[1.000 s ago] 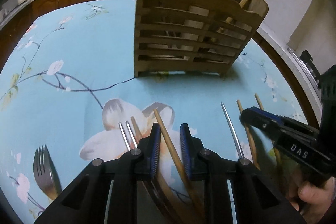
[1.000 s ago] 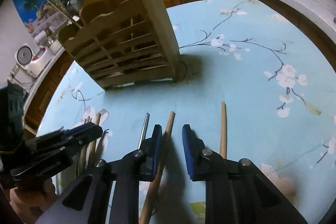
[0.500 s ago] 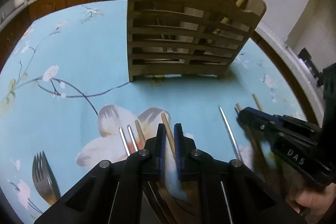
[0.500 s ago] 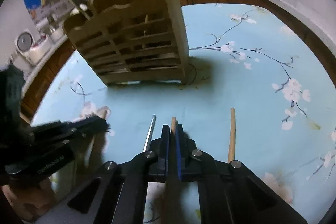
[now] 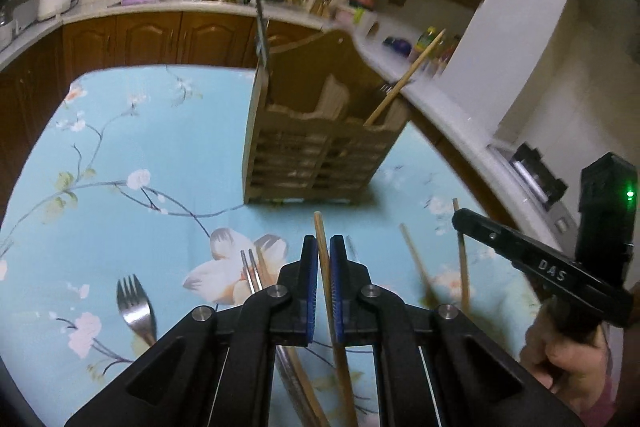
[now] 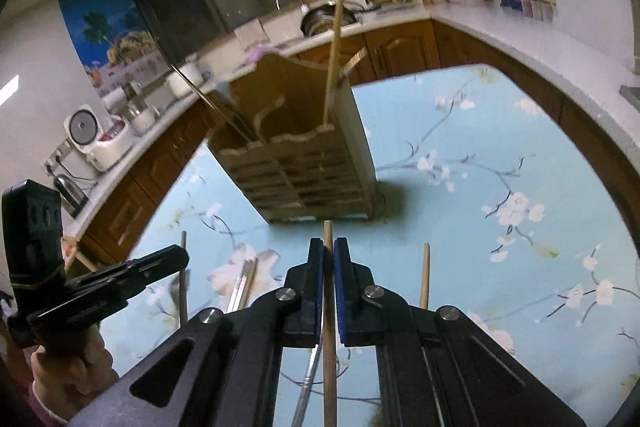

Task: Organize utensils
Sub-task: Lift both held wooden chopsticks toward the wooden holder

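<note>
My left gripper (image 5: pixel 323 247) is shut on a wooden chopstick (image 5: pixel 320 227) and holds it above the blue floral tablecloth (image 5: pixel 120 131). My right gripper (image 6: pixel 329 249) is shut on another wooden chopstick (image 6: pixel 328 231), also lifted. The wooden slatted utensil holder (image 5: pixel 316 163) stands ahead of both, upright, with a chopstick (image 5: pixel 404 79) leaning in its right compartment; it also shows in the right wrist view (image 6: pixel 304 171). The right gripper shows at the right of the left wrist view (image 5: pixel 460 217), the left gripper at the left of the right wrist view (image 6: pixel 182 259).
On the cloth lie a steel fork (image 5: pixel 134 307), a pair of metal chopsticks (image 5: pixel 250 271) and loose wooden chopsticks (image 5: pixel 462 259), (image 6: pixel 425 275). A kitchen counter (image 5: pixel 160 7) with pots and appliances runs behind the round table.
Both grippers closed on a wooden chopstick each about half a second ago. They have since lifted and tilted up, so the holder looks farther and the kitchen comes into view.
</note>
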`<state>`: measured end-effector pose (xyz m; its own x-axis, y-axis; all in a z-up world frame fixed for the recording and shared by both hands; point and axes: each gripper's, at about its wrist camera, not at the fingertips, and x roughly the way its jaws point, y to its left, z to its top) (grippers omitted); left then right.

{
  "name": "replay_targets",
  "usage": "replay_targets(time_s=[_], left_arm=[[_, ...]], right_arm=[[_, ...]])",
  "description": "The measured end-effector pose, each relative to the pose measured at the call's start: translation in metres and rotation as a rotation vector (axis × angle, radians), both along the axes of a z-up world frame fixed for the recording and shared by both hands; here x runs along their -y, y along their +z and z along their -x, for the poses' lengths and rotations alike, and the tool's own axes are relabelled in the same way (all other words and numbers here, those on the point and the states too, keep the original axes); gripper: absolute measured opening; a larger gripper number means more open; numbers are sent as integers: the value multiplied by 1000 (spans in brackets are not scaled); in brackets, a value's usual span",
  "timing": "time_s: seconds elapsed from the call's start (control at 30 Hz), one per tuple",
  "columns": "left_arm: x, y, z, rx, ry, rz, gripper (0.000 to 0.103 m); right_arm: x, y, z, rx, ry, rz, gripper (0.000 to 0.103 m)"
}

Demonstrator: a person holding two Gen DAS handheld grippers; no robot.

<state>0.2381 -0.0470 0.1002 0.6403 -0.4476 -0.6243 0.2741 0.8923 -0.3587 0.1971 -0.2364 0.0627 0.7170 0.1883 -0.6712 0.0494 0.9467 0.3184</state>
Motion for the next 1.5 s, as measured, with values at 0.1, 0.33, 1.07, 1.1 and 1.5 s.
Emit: replay_targets(time_s=[0.1, 0.33, 1.07, 1.1, 1.5], left_arm=[[-9, 15, 18, 36, -7, 18, 4], [-28, 39, 46, 95, 2, 74, 3], [-47, 61, 53, 184, 48, 104, 3], [-48, 62, 52, 189, 50, 105, 3], [-62, 84, 30, 282, 87, 109, 3]], right_arm=[[0, 17, 8, 42, -4, 1, 5], [1, 44, 19, 115, -10, -2, 5], [8, 87, 25, 247, -32, 6, 5], [9, 88, 24, 251, -35, 6, 5], [16, 116, 4, 330, -68, 30, 5]])
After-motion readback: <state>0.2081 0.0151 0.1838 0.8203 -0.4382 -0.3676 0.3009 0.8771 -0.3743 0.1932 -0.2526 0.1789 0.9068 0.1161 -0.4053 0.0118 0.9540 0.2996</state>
